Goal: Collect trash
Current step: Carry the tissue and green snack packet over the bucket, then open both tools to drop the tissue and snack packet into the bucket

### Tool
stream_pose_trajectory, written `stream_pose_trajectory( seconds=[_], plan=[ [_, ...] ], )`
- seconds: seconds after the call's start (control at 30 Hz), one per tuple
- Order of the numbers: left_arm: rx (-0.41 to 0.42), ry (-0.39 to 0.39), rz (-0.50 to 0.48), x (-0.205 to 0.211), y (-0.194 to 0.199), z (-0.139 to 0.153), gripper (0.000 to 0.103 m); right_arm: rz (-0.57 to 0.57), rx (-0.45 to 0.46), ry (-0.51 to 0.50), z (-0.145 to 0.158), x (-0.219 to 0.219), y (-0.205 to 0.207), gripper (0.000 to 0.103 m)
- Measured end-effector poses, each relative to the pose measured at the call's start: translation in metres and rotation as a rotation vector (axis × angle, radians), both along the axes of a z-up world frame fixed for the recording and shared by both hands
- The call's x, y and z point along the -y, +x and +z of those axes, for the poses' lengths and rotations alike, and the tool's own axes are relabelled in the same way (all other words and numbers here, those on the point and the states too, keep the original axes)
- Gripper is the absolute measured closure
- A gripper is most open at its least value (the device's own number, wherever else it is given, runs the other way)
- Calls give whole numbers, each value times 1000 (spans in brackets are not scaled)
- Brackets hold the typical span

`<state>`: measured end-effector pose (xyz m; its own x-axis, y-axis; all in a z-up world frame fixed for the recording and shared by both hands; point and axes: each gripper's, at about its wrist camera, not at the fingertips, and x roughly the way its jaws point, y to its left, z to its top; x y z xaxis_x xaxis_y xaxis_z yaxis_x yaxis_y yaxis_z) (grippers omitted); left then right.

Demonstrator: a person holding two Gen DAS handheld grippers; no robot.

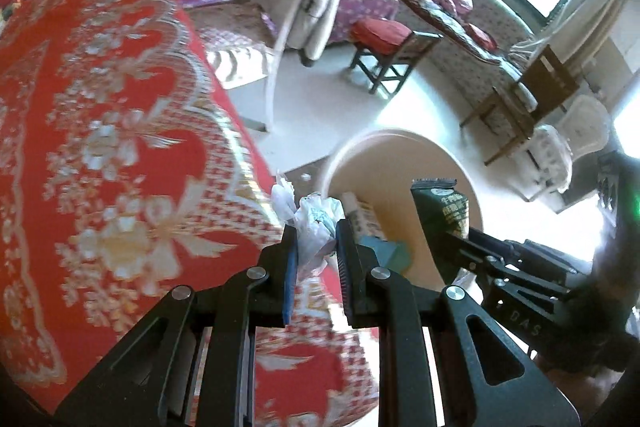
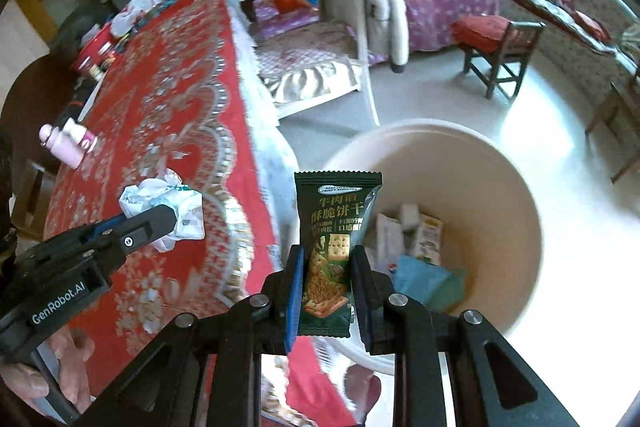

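- The left gripper point(image 1: 316, 239) is clamped on a crumpled white wrapper point(image 1: 316, 223) — lower centre, at the edge of the red tablecloth point(image 1: 100, 107).
- The right gripper point(image 2: 328, 267) grips a green biscuit packet point(image 2: 334, 247), upright, before the cream bin point(image 2: 520, 227) — some trash lies inside.

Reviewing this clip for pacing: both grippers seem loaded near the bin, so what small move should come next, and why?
Probably carry the right gripper a little further over the cream bin and open it. It is shut on the green biscuit wrapper, which already overlaps the bin's near rim. The left gripper, clamping crumpled white paper, looks still over the red tablecloth, so it follows.
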<state>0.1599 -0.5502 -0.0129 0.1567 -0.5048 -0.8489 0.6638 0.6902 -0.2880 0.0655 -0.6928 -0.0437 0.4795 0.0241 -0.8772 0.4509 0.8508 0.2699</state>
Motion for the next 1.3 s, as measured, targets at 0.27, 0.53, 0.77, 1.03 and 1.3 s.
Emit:
stream_pose_trajectory(
  seconds=[0.27,0.53,0.77,1.03,1.3],
  plan=[
    [-48,-21,-43,29,-9,-8,88,-54,-22,14,-11,28,-23,81],
    [-43,-17,-70,49,-18,-11,87,-88,-40,43,-23,46,-32,81],
    [-47,-44,-81,52,-17,-10,67,-96,-62,50,-29,53,-33,79],
    [-54,-71,-50,42,-12,-8,43,-126,-47,61,-27,55,-35,56],
    [86,-11,-22,22,-22,6,43,-114,-10,-14,-11,40,-41,56]
  ],
)
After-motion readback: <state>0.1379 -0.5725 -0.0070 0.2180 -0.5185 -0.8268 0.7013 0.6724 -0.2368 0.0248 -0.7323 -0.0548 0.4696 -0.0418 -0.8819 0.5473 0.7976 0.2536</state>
